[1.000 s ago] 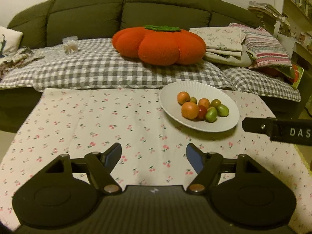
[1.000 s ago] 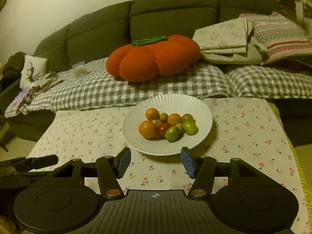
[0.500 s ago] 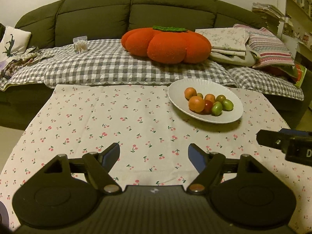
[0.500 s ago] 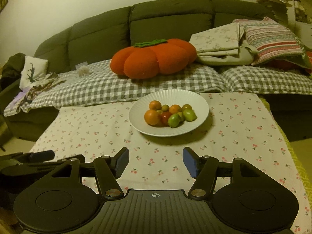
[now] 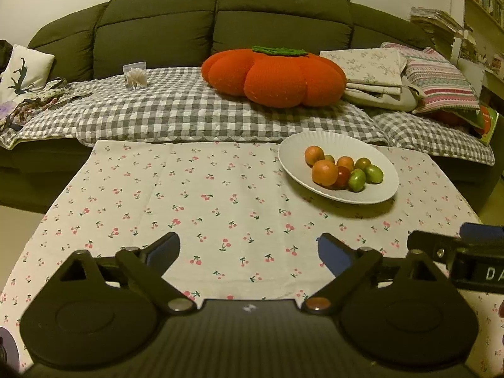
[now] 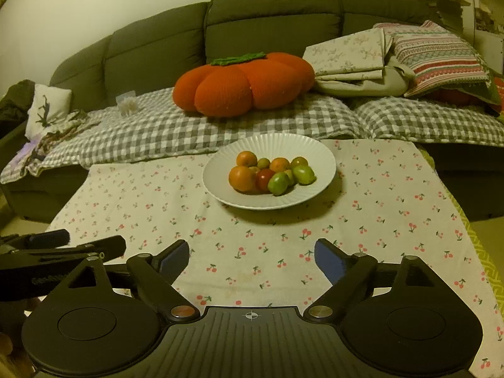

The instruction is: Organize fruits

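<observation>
Both the left gripper [image 5: 249, 253] and right gripper [image 6: 252, 258] hang spread wide and empty above the tablecloth [image 6: 283, 236]. The fruits [image 6: 271, 173] (orange, green, one red) sit piled on the plate [image 6: 321, 163] at twelve o'clock in the right view, two o'clock in the left.

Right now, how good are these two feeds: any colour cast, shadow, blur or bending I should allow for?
Left wrist view: dim yellowish light, sofa back bowed by the fisheye, plate sharp with a shadow on the cloth in front of it. Right wrist view: same warm cast, plate centred, fruit crisp, no glare; corners vignetted dark in both.
</observation>
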Available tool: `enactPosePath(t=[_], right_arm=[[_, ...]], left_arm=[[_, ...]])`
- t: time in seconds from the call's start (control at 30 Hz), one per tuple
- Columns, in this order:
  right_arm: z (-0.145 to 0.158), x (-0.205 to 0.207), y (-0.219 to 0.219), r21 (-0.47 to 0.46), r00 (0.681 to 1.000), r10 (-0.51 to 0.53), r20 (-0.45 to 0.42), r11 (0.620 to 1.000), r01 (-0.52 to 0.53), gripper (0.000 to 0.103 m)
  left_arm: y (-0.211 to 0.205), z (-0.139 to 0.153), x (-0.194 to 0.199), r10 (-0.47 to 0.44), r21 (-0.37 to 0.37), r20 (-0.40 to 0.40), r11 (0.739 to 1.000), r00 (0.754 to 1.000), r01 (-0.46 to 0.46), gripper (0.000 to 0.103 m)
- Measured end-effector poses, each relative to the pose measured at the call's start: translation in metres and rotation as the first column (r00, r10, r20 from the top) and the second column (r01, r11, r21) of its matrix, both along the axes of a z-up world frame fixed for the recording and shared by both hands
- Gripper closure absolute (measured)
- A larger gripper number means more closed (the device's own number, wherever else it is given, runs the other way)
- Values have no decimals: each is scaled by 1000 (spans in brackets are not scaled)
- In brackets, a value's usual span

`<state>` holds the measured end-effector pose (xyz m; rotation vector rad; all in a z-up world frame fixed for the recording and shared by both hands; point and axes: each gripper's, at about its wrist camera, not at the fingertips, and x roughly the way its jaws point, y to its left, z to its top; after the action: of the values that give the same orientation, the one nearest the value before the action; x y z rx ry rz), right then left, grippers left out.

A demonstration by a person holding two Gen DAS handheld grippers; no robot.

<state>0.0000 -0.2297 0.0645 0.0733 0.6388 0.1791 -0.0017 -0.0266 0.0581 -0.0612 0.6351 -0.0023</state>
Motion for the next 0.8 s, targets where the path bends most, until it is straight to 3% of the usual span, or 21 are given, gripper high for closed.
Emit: enactPosePath(t=[0.23,0.8], right_arm=[[-4,3,1,10,1000,1,-24,1000,-1,5],[-6,2,5,1,999,14,-31,1000,-14,5]], left_arm=[[-1,1,0,0,10,6,1000,1000,-1,2],[-2,0,1,-7,8,-2,1000,1000,7,1]])
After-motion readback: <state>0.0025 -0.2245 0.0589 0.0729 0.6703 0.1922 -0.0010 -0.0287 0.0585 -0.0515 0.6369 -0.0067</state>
